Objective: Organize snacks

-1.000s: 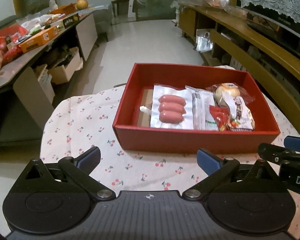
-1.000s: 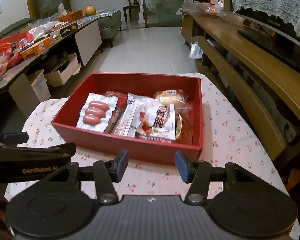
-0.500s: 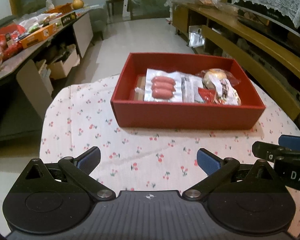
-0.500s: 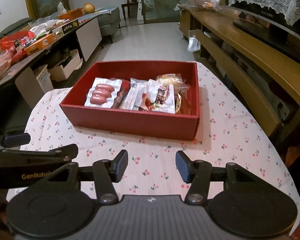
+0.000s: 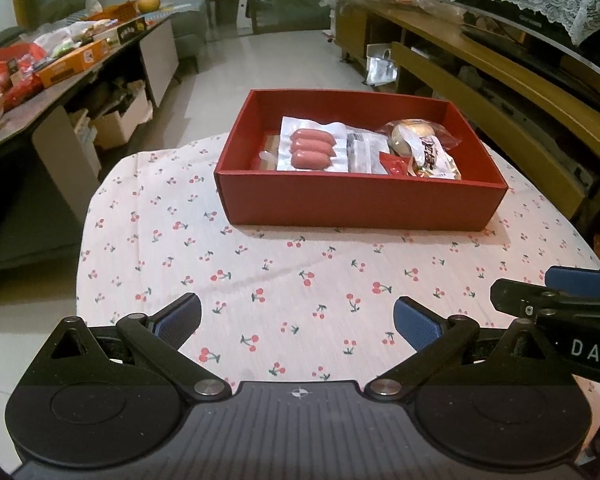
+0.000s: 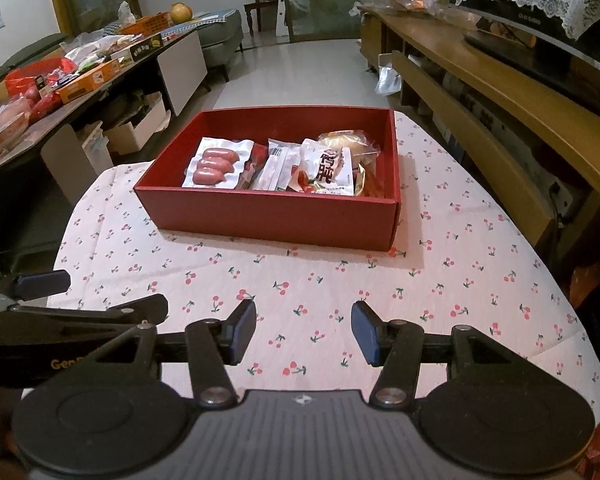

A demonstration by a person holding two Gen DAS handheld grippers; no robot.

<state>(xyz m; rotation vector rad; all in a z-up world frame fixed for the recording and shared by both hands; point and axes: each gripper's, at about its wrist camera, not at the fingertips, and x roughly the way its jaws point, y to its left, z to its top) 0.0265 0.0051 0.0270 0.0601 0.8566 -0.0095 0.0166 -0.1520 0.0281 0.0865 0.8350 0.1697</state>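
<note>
A red box (image 5: 360, 202) (image 6: 268, 216) sits on the far half of a cherry-print tablecloth (image 5: 284, 280) (image 6: 440, 280). Inside lie a sausage pack (image 5: 312, 150) (image 6: 214, 164), a white sachet (image 5: 360, 154) (image 6: 274, 168), a white and red snack bag (image 5: 430, 156) (image 6: 328, 170) and a wrapped bun (image 5: 410, 130) (image 6: 348, 140). My left gripper (image 5: 298, 322) is open and empty, above the cloth well short of the box. My right gripper (image 6: 304, 330) is open and empty, beside it at the same distance.
A cluttered side table (image 5: 40, 72) (image 6: 60, 80) with boxes and bags stands to the left. A long wooden cabinet (image 5: 500, 80) (image 6: 520, 100) runs along the right. Cardboard boxes (image 5: 120, 120) sit on the floor at left. Tiled floor (image 5: 280, 60) lies beyond the table.
Both grippers have drawn back from the red box toward the near edge of the table, staying open and empty. The box and its snacks have not moved.
</note>
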